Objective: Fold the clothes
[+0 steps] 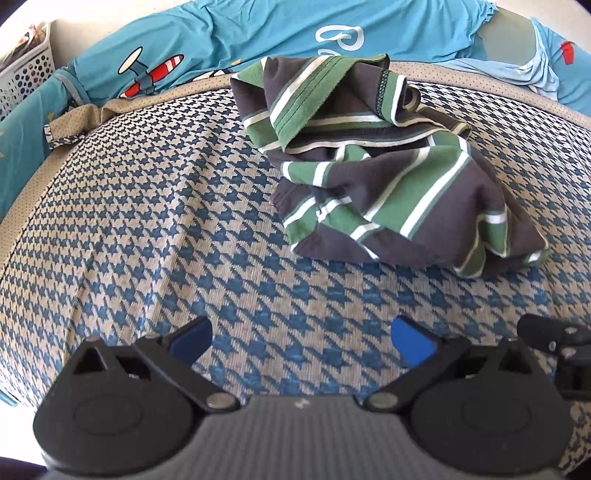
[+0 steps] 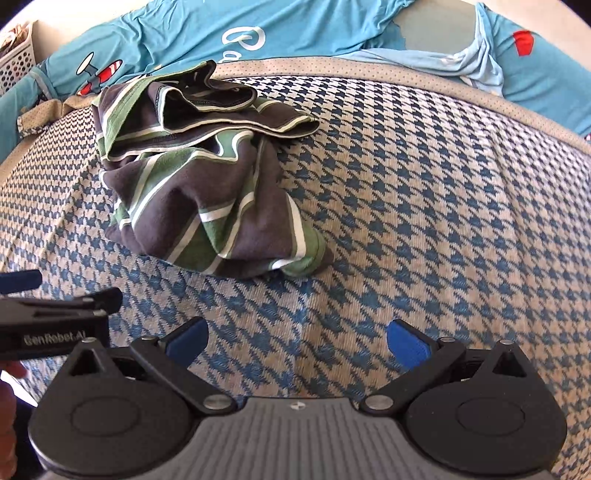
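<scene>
Houndstooth bed cover [image 1: 147,221] carrying a crumpled striped garment [image 1: 388,177] near its far edge, beside a blue sheet [image 1: 258,33]. Left gripper [image 1: 301,341] and right gripper [image 2: 297,341]: fingers apart, empty, short of the garment. Advisable: seize opposite hem corners, spread flat before folding.

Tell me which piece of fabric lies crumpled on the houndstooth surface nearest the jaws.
The green-and-grey striped garment. The turquoise airplane-print fabric lies farther back, beyond the surface's edge.
</scene>
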